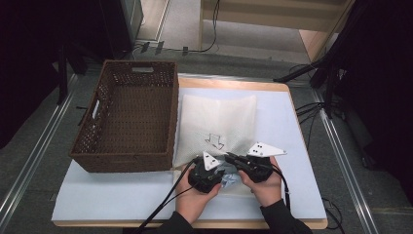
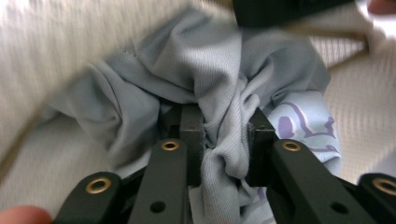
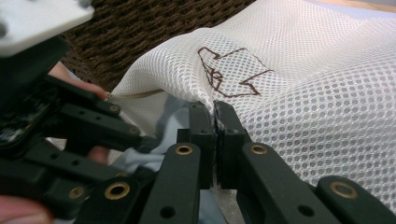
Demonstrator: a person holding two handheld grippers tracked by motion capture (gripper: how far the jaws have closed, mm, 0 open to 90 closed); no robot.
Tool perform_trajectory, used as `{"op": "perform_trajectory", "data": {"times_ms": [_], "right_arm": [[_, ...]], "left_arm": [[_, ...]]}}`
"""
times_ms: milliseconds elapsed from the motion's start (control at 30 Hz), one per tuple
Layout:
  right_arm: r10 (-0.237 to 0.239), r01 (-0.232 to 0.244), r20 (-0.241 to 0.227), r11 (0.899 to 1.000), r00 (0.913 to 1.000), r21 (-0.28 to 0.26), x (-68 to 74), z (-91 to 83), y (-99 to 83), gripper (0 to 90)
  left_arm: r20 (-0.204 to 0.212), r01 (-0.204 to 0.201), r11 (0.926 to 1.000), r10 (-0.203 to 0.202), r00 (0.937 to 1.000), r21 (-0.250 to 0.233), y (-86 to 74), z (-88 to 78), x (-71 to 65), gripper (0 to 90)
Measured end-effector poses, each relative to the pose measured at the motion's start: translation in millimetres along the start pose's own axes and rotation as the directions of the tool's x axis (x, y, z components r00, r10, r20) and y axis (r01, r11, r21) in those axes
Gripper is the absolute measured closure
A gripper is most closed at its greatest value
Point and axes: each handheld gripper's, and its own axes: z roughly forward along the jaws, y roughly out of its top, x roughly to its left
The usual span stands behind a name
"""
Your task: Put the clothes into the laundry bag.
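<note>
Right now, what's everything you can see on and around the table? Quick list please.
basket: one, dark brown wicker, left part of table, nothing visible inside.
mesh bag: one, white with a brown arrow mark, flat at centre, right of the basket; near edge pinched up.
garment: one, pale grey-blue with purple print, bunched at the bag's near edge.
table: one, pale blue cover on a wooden top.
cables: several, black, on the floor right of the table.
left gripper: black, jaws clamped on the garment.
right gripper: black, jaws shut on the mesh bag's edge.
hands: two, one holding each gripper.
</note>
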Motion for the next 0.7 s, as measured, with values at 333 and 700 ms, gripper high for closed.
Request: {"op": "perform_trajectory", "data": {"times_ms": [333, 700], "right_arm": [[0.002, -0.002, 0.002, 1.0, 1.0, 0.001, -1.4, -1.6, 0.3, 89.0], [0.014, -0.014, 0.019, 1.0, 0.9997, 0.001, -4.7, -2.0, -0.4, 89.0]], "left_arm": [[-0.09, 0.069, 0.9926, -0.078, 0.9929, -0.1, 7.6, 19.3, 10.2, 72.8], [0.032, 0.017, 0.994, -0.014, 0.9994, -0.108, -4.3, -22.9, 17.9, 48.4]]}}
